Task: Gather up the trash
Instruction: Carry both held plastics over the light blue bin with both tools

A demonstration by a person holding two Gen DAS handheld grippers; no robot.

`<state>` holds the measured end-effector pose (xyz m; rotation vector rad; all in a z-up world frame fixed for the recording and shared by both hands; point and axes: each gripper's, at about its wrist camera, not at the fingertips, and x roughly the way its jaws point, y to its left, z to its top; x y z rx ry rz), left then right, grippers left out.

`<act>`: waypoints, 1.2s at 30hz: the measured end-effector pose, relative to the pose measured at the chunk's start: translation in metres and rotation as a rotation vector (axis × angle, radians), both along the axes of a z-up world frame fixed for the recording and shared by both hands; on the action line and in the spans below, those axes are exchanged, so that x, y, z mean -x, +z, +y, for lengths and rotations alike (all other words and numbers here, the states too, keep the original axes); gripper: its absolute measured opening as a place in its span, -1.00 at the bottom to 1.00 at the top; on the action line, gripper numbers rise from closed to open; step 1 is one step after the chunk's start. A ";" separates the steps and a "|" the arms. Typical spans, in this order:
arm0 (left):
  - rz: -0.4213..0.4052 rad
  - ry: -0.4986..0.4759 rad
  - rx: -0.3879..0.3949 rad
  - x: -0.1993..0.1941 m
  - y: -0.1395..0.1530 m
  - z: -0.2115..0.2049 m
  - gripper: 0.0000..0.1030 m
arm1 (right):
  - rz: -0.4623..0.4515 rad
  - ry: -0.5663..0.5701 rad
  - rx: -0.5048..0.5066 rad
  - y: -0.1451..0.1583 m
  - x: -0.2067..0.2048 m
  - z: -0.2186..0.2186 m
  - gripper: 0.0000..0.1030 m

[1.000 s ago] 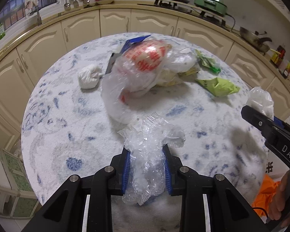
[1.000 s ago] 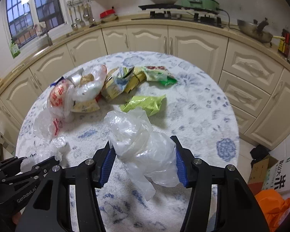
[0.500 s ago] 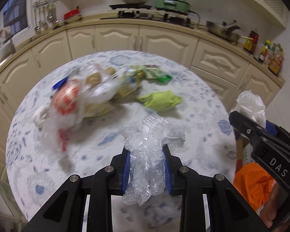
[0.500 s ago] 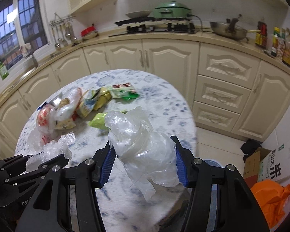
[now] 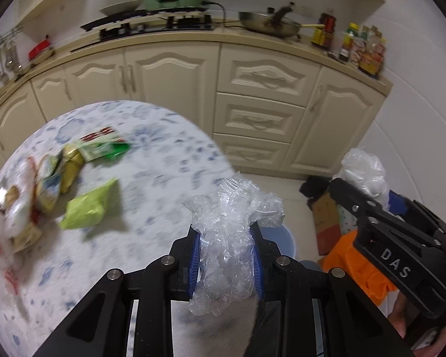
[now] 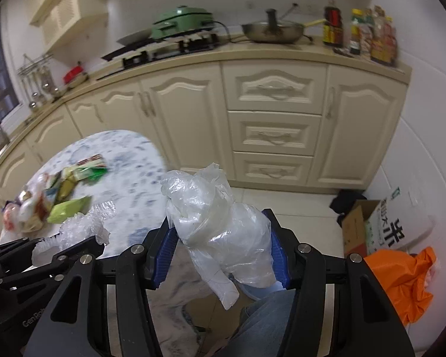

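The crinkled clear plastic wrap (image 5: 227, 239) sat clamped between the blue pads of the left gripper (image 5: 226, 263), its crumpled top bulging above the fingertips and its loose tail hanging below them. In the left wrist view it hung over the edge of the round floral-patterned table (image 5: 151, 196), at about 5 o'clock of the tabletop. The translucent plastic bag (image 6: 220, 232) was squeezed in the same way by the right gripper (image 6: 220, 260), whose jaws stood wider round the bulkier wad; the bag's knotted top rose at 12 o'clock of the pads and a loose tail drooped at 6 o'clock.

In the right wrist view the left gripper showed at 9 o'clock with its wrap beside the table edge. In the left wrist view the right gripper appeared at 3 o'clock, the bag poking up behind its finger.

More trash lay on the table: a lime-green packet (image 5: 89, 205) nearest, then a cluster of snack wrappers (image 5: 59, 172) and a green-and-red packet (image 5: 104, 145) at 10 o'clock of it, all blurred.

On the floor below the grippers, a blue bin (image 5: 282, 238) peeked out behind the left fingers. At 3 o'clock of it lay an orange bag (image 6: 404, 282) and an open cardboard box (image 6: 356, 226). Beyond stood cream cabinets (image 6: 270, 125), and on the counter a green electric pot (image 6: 181, 20) and a steel pan (image 6: 270, 34).
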<state>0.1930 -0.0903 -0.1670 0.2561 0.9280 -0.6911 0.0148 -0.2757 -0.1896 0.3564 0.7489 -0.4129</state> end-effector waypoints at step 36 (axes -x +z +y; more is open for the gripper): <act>0.137 -0.152 -0.126 -0.073 -0.113 -0.232 -0.38 | 0.238 -0.234 -0.207 -0.119 0.007 -0.158 0.75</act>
